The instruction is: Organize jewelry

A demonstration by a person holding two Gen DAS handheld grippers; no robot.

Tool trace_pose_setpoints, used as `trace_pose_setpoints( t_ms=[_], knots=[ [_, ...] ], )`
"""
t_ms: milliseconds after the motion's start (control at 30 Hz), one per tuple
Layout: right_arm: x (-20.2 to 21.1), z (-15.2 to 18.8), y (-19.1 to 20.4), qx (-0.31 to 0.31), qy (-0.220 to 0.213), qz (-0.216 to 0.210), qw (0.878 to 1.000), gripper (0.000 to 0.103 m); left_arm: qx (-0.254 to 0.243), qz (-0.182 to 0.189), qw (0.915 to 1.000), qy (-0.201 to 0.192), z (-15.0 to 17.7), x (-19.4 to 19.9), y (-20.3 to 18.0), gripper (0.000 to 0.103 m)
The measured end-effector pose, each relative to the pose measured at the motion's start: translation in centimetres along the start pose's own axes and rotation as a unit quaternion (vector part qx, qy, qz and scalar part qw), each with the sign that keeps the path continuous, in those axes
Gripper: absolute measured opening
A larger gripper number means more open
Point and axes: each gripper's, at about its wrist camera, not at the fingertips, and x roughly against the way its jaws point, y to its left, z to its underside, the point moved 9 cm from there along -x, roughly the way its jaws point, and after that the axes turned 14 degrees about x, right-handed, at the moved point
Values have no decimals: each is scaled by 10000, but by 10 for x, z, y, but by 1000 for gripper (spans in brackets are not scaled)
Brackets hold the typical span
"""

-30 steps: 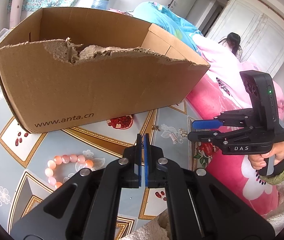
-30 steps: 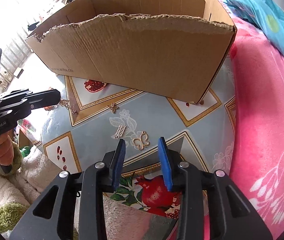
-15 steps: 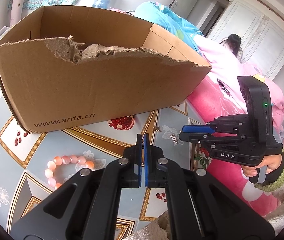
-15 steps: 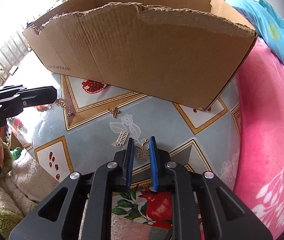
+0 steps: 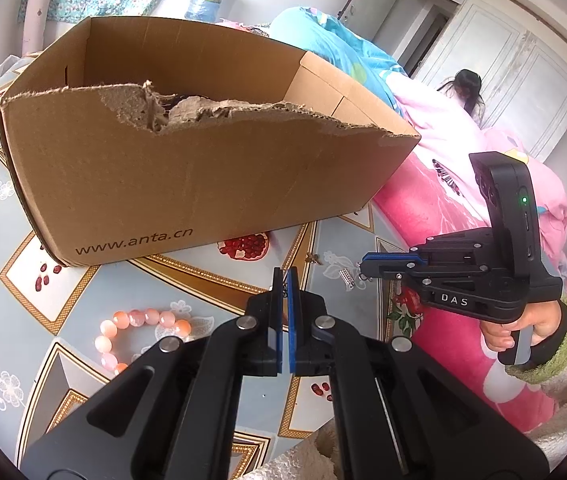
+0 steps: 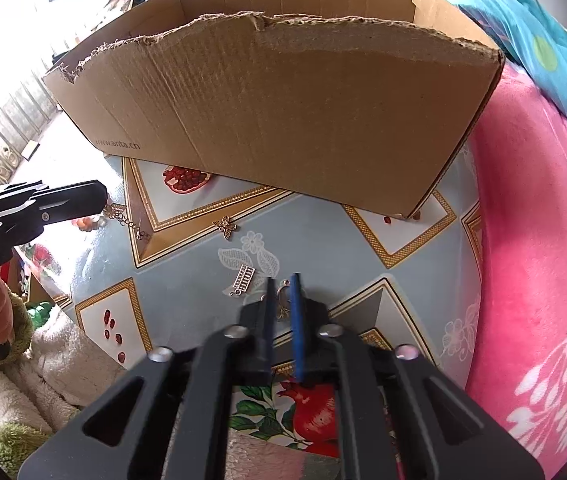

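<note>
A torn cardboard box [image 5: 187,176] [image 6: 303,112] stands on the patterned table. My right gripper [image 6: 282,294] [image 5: 365,268] is shut on a gold butterfly-outline charm [image 6: 282,300], just above the table. A silver ladder-shaped charm [image 6: 243,279] [image 5: 346,277] lies just left of it; a small bronze butterfly charm [image 6: 225,227] [image 5: 312,258] lies farther off. My left gripper [image 5: 284,280] [image 6: 101,200] is shut on a thin gold chain [image 6: 125,218] that hangs from its tips. A pink bead bracelet [image 5: 139,330] lies on the table at the left.
A pink blanket [image 6: 543,260] borders the table on the right, with a teal quilt [image 6: 531,40] behind it. A fluffy white cloth [image 6: 23,380] lies at the near left edge. White wardrobe doors [image 5: 523,80] stand far behind.
My right gripper moved forward and down over the butterfly-outline charm and closed from wide open onto it. My left gripper stayed shut and nearly still.
</note>
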Motion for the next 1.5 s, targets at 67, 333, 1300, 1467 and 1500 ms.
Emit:
trace_pose_setpoints(
  t_ms=[67, 333, 1300, 1467, 1500],
  knots=[
    [2, 0, -2, -56, -24, -23, 10000, 2, 1, -4, 10000, 1, 0, 0, 0, 1],
    [21, -1, -8, -174, -223, -162, 9995, 5, 9, -7, 10000, -9, 0, 0, 0, 1],
    [0, -14, 24, 188, -147, -248, 9994, 5, -38, -5, 9999, -164, 0, 17, -2, 1],
    [26, -18, 11, 28, -470, -311, 9984, 5, -115, -22, 9995, -306, -3, 33, -7, 1],
    [33, -20, 10, 4, -555, -320, 9979, 5, -136, 0, 9993, -349, -4, 37, -10, 1]
  ],
)
